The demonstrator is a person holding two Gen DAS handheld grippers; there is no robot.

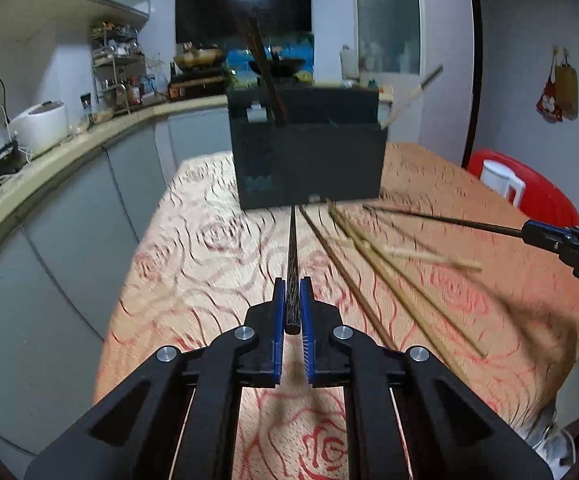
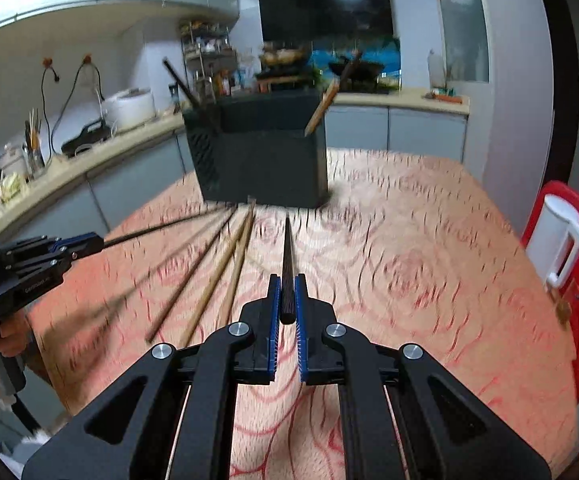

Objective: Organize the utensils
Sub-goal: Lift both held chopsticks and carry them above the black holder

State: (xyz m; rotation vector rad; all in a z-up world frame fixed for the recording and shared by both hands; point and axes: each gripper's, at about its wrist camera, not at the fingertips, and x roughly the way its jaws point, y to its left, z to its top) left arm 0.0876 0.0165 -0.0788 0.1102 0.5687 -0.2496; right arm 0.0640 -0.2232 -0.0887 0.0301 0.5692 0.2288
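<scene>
Your left fingers (image 1: 293, 298) are clamped on a dark chopstick (image 1: 292, 256) that points away toward the black utensil box (image 1: 309, 160) at the far end of the rose-patterned counter (image 1: 193, 248). Your right fingers (image 2: 287, 296) are likewise closed tight on a second dark chopstick (image 2: 288, 256). Between the two grippers, several loose wooden chopsticks (image 1: 369, 264) lie on the counter, just near of the box. More chopsticks (image 1: 263, 76) stand tilted inside the box.
</scene>
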